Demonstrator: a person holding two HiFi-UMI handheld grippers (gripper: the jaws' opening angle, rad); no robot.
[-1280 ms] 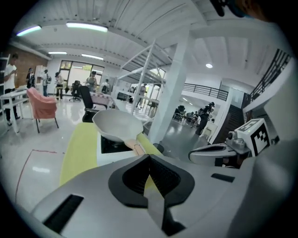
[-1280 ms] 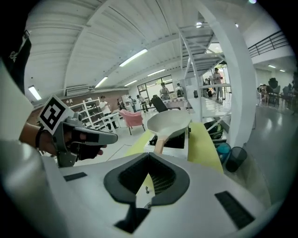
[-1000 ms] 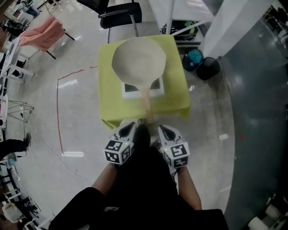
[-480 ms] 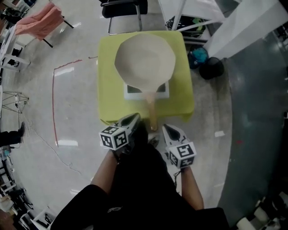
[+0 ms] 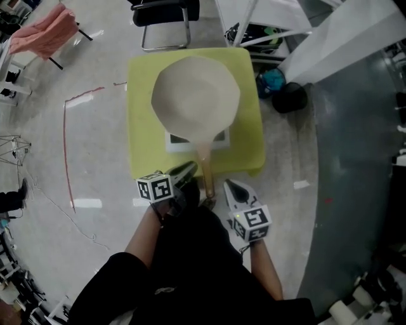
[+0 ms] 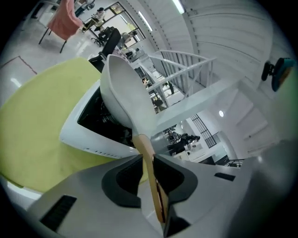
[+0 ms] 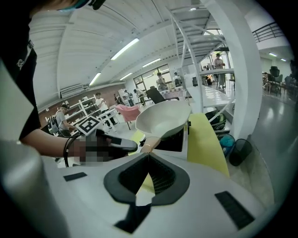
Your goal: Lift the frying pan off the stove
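A cream frying pan sits on a white stove with a black top, on a yellow-green table. Its wooden handle points towards me. My left gripper is rolled onto its side at the handle's left. In the left gripper view the handle runs edge-on between the jaws of the left gripper. They have just been opening and stand slightly apart, with a gap on the left side. My right gripper is shut and empty, just right of the handle's end.
A black chair stands beyond the table. A black bin and a teal object lie to the table's right, under a white stair frame. Red tape marks the floor at left, near a pink cloth.
My left gripper has rolled onto its side and moved in to the pan handle, which is now between its jaws. My right gripper has edged forward beside the handle's end.
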